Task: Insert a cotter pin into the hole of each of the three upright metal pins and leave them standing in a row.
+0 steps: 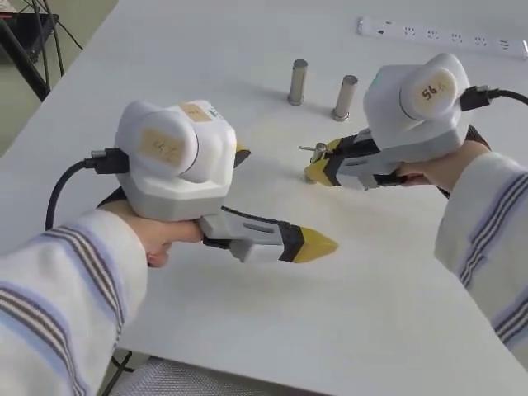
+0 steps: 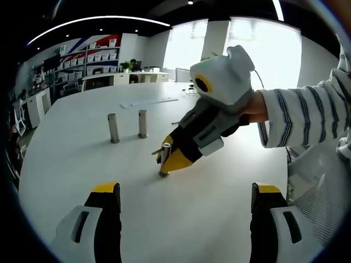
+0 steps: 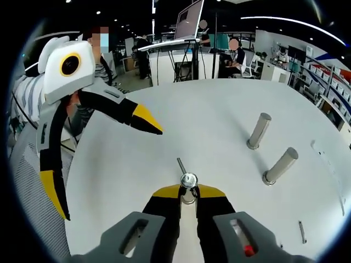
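Right gripper view showed our right gripper point(image 3: 188, 193) clenched on a metal pin point(image 3: 189, 179), steadying it upright, cotter pin point(image 3: 181, 165) through its hole. Our left gripper point(image 2: 185, 189) hung released, aside.

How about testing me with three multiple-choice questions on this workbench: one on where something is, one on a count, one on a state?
1. Where does the power strip lie?
A. On a chair.
B. On the far side of the table, beyond the metal pins.
C. On the floor.

2. How many metal pins stand free of any gripper?
A. One.
B. Two.
C. Three.

3. How is the left gripper?
A. Shut on a metal pin.
B. Shut on a cotter pin.
C. Open, holding nothing.

Answers:
1 B: in the head view the strip lies on the tabletop, farther off than the pins.
2 B: two stand alone, while the right gripper clamps the third pin.
3 C: its jaws stand wide apart with nothing between them.
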### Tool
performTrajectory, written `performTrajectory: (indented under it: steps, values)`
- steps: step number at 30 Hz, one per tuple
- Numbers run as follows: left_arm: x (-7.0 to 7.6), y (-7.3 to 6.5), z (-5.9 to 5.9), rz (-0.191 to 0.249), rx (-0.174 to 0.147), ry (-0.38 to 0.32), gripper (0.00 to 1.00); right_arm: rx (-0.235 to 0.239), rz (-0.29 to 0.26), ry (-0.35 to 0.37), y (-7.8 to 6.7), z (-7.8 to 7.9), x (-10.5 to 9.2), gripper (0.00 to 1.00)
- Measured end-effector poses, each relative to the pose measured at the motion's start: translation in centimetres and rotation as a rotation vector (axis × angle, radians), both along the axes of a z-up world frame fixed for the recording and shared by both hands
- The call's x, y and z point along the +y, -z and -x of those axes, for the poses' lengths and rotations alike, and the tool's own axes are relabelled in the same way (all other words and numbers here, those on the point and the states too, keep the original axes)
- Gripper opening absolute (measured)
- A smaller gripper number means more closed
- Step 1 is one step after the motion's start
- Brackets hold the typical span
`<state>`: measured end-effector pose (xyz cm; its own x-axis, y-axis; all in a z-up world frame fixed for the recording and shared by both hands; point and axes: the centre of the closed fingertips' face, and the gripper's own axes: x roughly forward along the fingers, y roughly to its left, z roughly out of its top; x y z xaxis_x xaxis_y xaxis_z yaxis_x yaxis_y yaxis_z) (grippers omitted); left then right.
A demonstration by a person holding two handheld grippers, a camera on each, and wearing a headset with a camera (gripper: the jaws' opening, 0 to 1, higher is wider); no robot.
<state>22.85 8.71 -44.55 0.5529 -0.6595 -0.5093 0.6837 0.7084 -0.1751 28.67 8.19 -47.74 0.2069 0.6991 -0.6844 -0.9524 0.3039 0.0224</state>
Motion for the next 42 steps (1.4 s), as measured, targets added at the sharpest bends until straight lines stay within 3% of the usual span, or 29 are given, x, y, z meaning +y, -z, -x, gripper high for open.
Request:
performTrajectory:
  steps: [5,8,15,21,25,33,35,37,38,42]
  values:
    - [-0.2,0.2,0.1,0.005,0.012,0.0,0.99,-0.023,0.014,-0.003,0.0,0.2,-0.1,0.04]
    - [-0.3,0.8,0.3,-0.02,0.019,0.013,0.99,-0.018,0.013,0.026,0.0,0.0,-0.1,0.04]
    - [-0.8,0.8,0.6,-0.001,0.027,0.014,0.99,-0.031,0.021,0.06,0.0,-0.2,-0.2,0.04]
    - [-0.9,1.1,0.8,-0.013,0.034,0.027,0.99,-0.04,0.023,0.063,0.0,-0.2,-0.2,0.05]
    - [-0.7,1.0,0.7,-0.011,0.032,0.02,0.99,-0.041,-0.002,0.071,-0.3,-0.3,0.0,0.17]
    - [-0.4,0.8,0.7,-0.011,0.03,0.013,0.98,-0.023,-0.026,0.091,-1.0,0.4,-0.6,0.2]
    - [-0.3,0.7,0.7,-0.012,0.029,0.012,0.98,-0.022,-0.048,0.105,-1.6,0.5,-0.9,0.21]
    - [-0.2,0.5,0.7,-0.013,0.025,0.008,0.98,0.014,-0.144,0.143,-2.9,0.6,-0.9,0.22]
    - [-0.2,0.3,0.7,-0.011,0.023,0.006,0.98,0.019,-0.157,0.15,-3.2,0.6,-1.0,0.23]
    - [0.0,-0.7,0.5,0.021,0.011,-0.016,0.98,0.031,-0.243,0.194,-4.7,0.7,-2.5,0.34]
